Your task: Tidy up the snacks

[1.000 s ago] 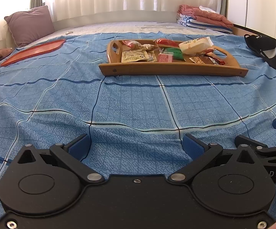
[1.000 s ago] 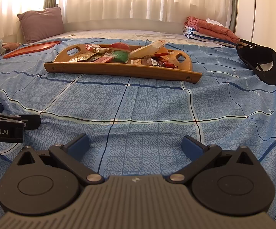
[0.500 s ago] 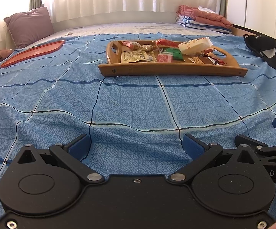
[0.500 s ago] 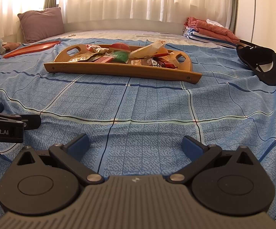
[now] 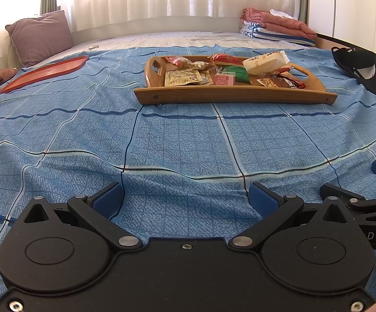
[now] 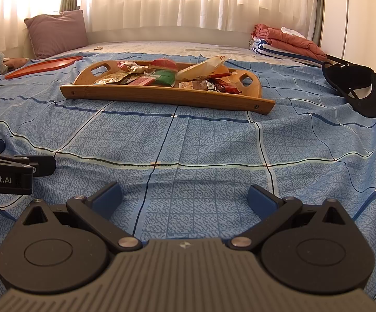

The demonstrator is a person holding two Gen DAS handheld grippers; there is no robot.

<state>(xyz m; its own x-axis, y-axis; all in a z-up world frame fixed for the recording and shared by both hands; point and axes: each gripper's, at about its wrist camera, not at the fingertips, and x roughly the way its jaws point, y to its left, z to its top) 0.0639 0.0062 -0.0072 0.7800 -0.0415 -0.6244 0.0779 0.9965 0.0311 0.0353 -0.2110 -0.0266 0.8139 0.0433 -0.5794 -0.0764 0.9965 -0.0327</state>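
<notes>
Snacks point(image 5: 229, 74) lie heaped in the wooden tray point(image 5: 229, 96), well ahead of both sets of jaws and a little right of the left gripper's line, a little left of the right's. Packets overlap there: a white bag rests across a green one, a tan pouch lies flat beside a pink wrapper, and red-wrapped bars crowd the right-hand handle. The raised rim keeps the loose pile from sliding onto the soft blue bedspread point(image 5: 177, 140), which is likely why the snacks sit in a tray and not on the cloth.

The left gripper point(image 5: 185, 199) hovers low over the bedspread, jaws spread wide with nothing between them. The right gripper point(image 6: 185, 199) is the same, released and empty, just beside its partner. Both point toward the tray, a stance that suits reaching forward or resting after a pull-back alike.

An orange tray point(image 5: 45, 74) lies far ahead and to the left of the jaws, flat on the bed and bare as far as can be seen. That pairing fits either snacks waiting to be sorted out of the wooden tray, or snacks gathered into it.
</notes>
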